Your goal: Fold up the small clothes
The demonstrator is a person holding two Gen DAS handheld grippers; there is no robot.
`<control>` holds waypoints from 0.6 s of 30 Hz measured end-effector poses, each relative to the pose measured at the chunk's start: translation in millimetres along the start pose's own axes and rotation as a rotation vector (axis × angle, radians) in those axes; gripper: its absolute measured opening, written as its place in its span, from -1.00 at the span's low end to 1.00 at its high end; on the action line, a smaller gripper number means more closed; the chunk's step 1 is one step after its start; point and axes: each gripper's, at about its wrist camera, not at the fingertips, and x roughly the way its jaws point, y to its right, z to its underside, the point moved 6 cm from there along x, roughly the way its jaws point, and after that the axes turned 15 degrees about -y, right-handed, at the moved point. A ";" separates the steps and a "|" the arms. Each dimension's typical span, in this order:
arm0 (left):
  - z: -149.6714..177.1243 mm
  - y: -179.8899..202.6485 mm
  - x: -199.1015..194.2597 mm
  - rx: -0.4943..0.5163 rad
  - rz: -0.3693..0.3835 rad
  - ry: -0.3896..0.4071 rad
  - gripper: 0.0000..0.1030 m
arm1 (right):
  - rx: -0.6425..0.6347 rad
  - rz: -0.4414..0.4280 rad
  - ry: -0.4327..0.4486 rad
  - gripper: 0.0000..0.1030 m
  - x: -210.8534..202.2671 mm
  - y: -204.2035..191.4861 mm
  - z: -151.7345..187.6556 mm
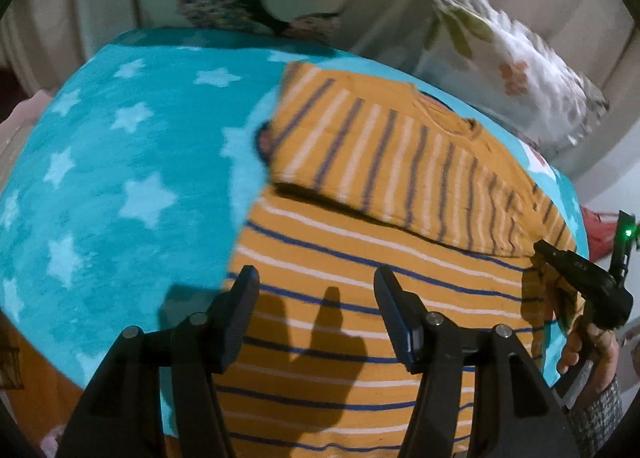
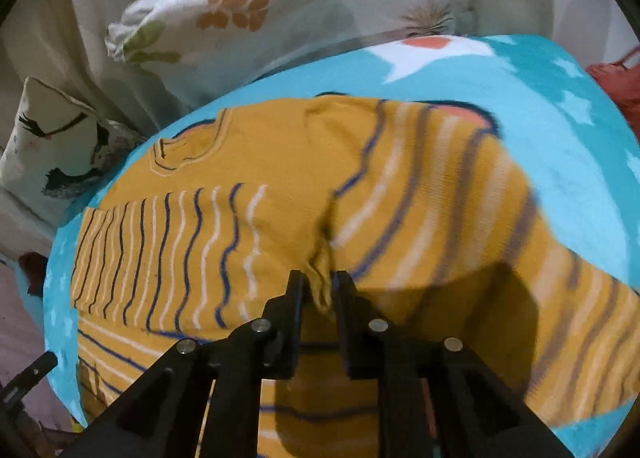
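A small orange shirt (image 1: 352, 298) with blue and white stripes lies on a turquoise star blanket (image 1: 120, 178). One sleeve (image 1: 380, 154) is folded across its chest. My left gripper (image 1: 316, 278) is open and empty, hovering over the shirt's lower body. My right gripper (image 2: 320, 282) is shut on a pinch of the shirt's fabric (image 2: 322, 278) and lifts the other sleeve (image 2: 440, 198) off the blanket (image 2: 540, 130). It also shows in the left wrist view (image 1: 548, 258) at the shirt's right edge. The collar (image 2: 188, 146) lies at the far left in the right wrist view.
A white floral pillow (image 2: 260, 10) and a printed cushion (image 2: 56, 150) lie beyond the blanket's far edge. The floral pillow (image 1: 512, 70) and a dark patterned cushion (image 1: 232, 6) show in the left view. A red item (image 2: 616, 86) sits at the right.
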 end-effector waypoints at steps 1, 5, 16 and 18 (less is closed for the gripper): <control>-0.2 8.9 2.4 0.016 0.004 -0.004 0.15 | 0.009 -0.019 0.006 -0.67 -8.4 6.3 6.5; 1.1 42.7 10.0 0.076 0.029 -0.018 0.23 | 0.131 -0.088 0.045 -0.32 -44.0 61.6 43.7; 16.3 115.2 33.0 0.169 0.066 -0.085 0.25 | 0.678 -0.127 0.163 -0.15 -98.8 253.9 151.7; 20.8 128.3 33.7 0.189 0.062 -0.088 0.25 | 0.698 -0.116 0.190 -0.12 -103.6 266.6 150.1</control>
